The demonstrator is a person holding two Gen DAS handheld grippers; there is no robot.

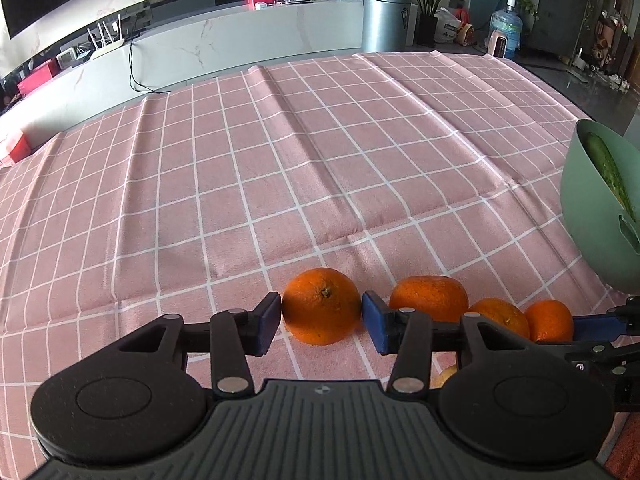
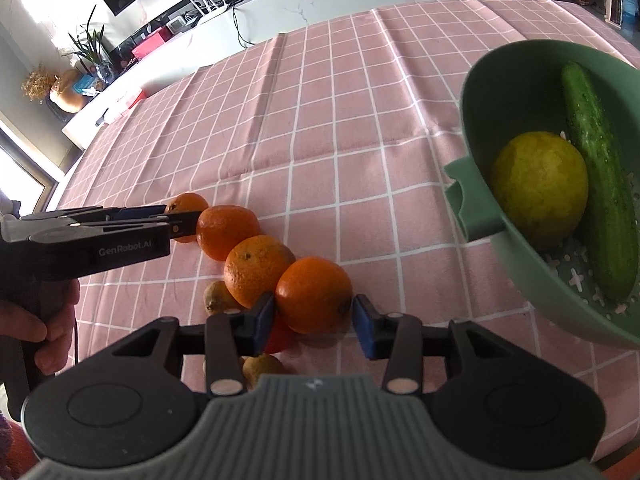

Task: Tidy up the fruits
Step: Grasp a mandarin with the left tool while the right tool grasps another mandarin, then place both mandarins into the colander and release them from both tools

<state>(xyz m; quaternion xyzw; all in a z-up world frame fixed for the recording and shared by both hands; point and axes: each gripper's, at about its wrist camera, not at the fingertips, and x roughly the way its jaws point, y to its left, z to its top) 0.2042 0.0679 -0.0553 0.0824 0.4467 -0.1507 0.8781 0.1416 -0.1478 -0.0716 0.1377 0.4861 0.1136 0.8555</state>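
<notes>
Left claw [image 1: 322, 322]: its blue pads sit on either side of the leftmost orange [image 1: 322, 306], touching or nearly so; whether it is really squeezing I cannot tell.
Row to its right: three more oranges lie in a line touching one another, the second orange [image 1: 429, 298] just beyond the left claw's right pad.
Right claw [image 2: 314, 320]: open about as wide as the end orange [image 2: 314, 295] between its pads; a firm hold is not clear either.
Under the right claw: a small brownish fruit [image 2: 218, 298] beside its left pad, another [image 2: 262, 368] and something red close below.
Bowl [image 2: 476, 216]: green, to the right of the right claw and above the pink checked cloth [image 2: 320, 120], holding a yellow fruit [image 2: 538, 188] and a cucumber [image 2: 600, 200].
Risk, row: lifting either end orange could nudge its neighbours, since they touch, and send them rolling across the cloth.
Risk, grip: round, smooth skin held lightly by flat pads may slip out on the way to the bowl.
Risk, claws: both work the same short row and could knock each other.
</notes>
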